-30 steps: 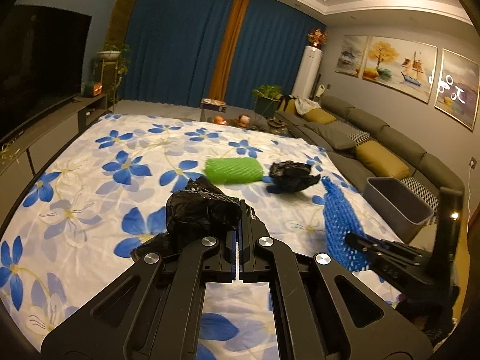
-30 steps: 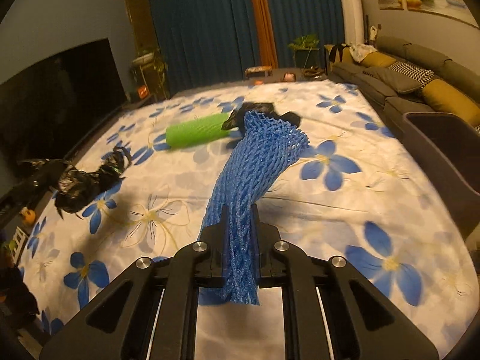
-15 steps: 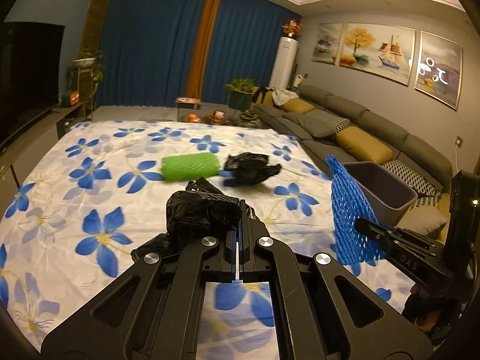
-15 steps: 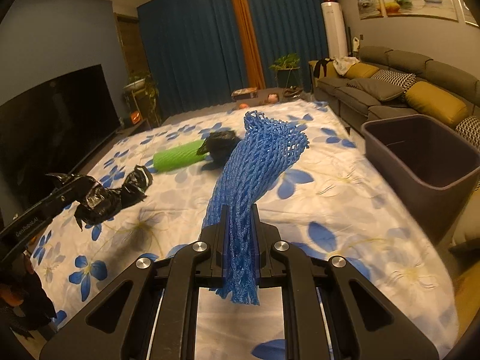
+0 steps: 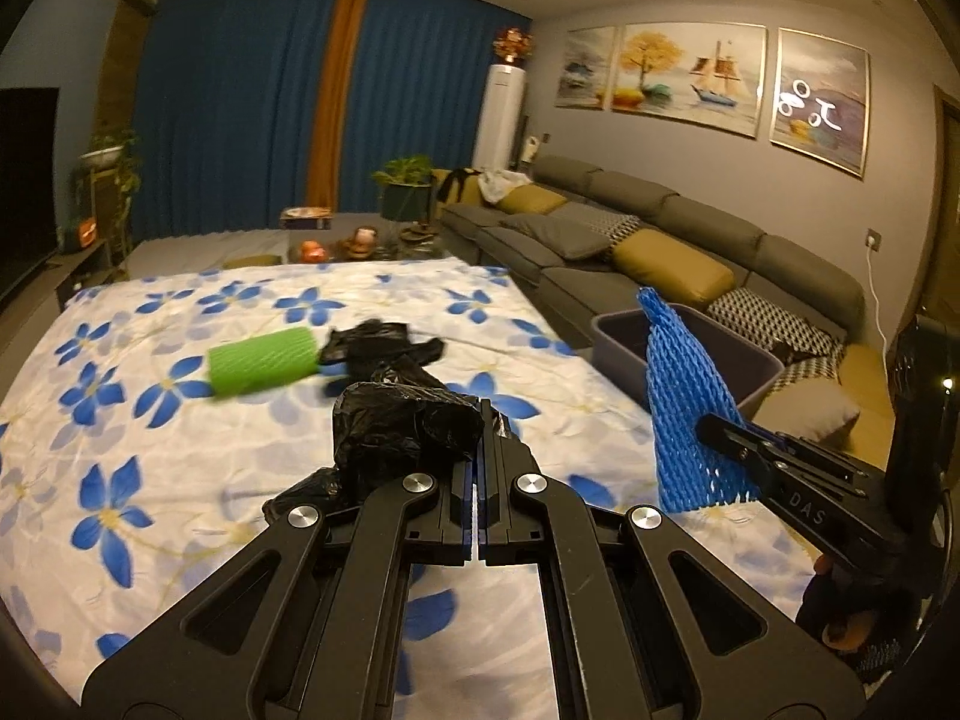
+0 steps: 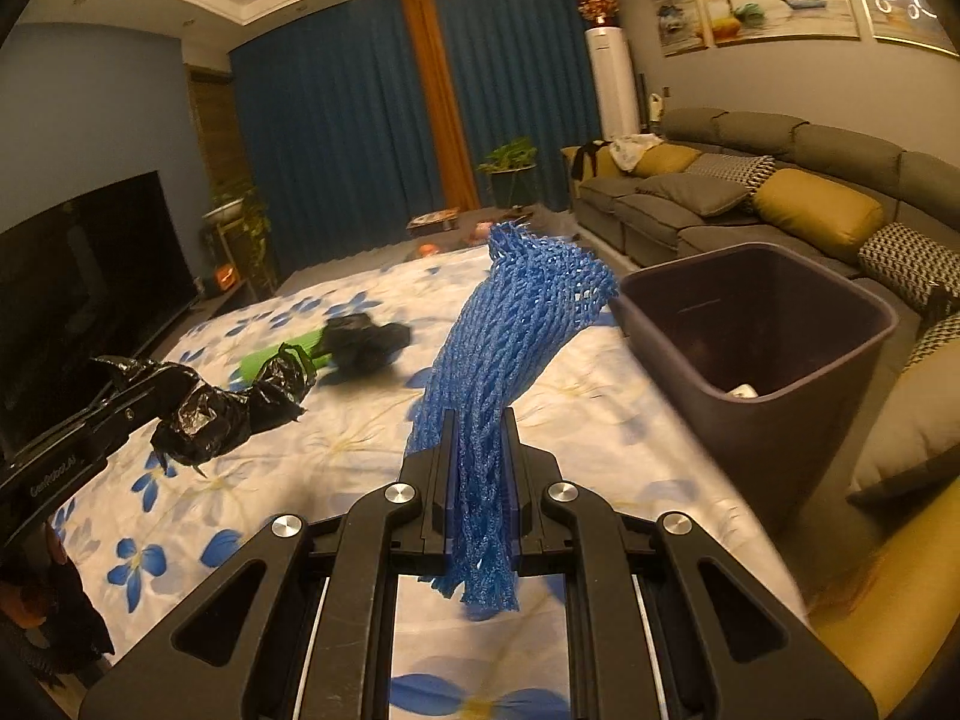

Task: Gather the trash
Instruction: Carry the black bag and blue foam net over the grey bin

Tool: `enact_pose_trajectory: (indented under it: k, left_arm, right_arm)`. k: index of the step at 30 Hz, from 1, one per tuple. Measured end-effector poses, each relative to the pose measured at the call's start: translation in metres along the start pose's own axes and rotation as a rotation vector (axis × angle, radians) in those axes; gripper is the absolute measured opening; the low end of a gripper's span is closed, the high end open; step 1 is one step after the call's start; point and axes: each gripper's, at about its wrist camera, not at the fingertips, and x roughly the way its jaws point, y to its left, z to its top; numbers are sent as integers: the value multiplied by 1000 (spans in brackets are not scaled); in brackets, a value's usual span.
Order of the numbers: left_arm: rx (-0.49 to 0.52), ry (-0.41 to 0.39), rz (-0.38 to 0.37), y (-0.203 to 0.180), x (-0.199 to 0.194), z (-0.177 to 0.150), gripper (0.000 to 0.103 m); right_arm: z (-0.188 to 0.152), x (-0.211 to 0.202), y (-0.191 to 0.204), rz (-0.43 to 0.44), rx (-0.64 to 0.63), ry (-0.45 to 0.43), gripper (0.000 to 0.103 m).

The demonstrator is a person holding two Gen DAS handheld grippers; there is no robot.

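My left gripper (image 5: 480,420) is shut on a crumpled black plastic bag (image 5: 402,432) and holds it above the flowered sheet; the bag also shows in the right wrist view (image 6: 228,402). My right gripper (image 6: 480,426) is shut on a blue foam net sleeve (image 6: 510,336), held up to the left of the dark bin (image 6: 774,372). The sleeve (image 5: 684,408) and the bin (image 5: 618,342) also show in the left wrist view. A green foam net roll (image 5: 261,360) and another black bag (image 5: 378,348) lie on the sheet further off.
The white sheet with blue flowers (image 5: 150,468) covers a wide flat surface. A grey sofa with yellow cushions (image 5: 672,252) runs along the right wall behind the bin. A TV (image 6: 78,276) stands at the left. Something small and white lies inside the bin (image 6: 744,390).
Both grippers have lifted and swung right toward the bin with their loads. The bin has grown larger in the right wrist view. Both grips are unchanged.
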Motion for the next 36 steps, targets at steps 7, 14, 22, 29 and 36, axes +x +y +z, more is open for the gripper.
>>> enact_pose_trajectory:
  k: [7, 14, 22, 29, 36]
  left_arm:
    - [46, 12, -56, -36, 26, 10, 0]
    - [83, 19, -114, -67, 53, 21, 0]
    - [135, 12, -172, -101, 80, 38, 0]
    - [166, 7, -238, -127, 101, 51, 0]
    - [187, 9, -305, -152, 120, 64, 0]
  right_arm:
    - [14, 1, -31, -63, 27, -30, 13]
    - [25, 7, -52, -122, 24, -43, 13]
    - [36, 16, -82, -185, 44, -55, 13]
    - [40, 21, -99, -229, 57, -63, 13]
    - [41, 27, -116, -265, 78, -70, 13]
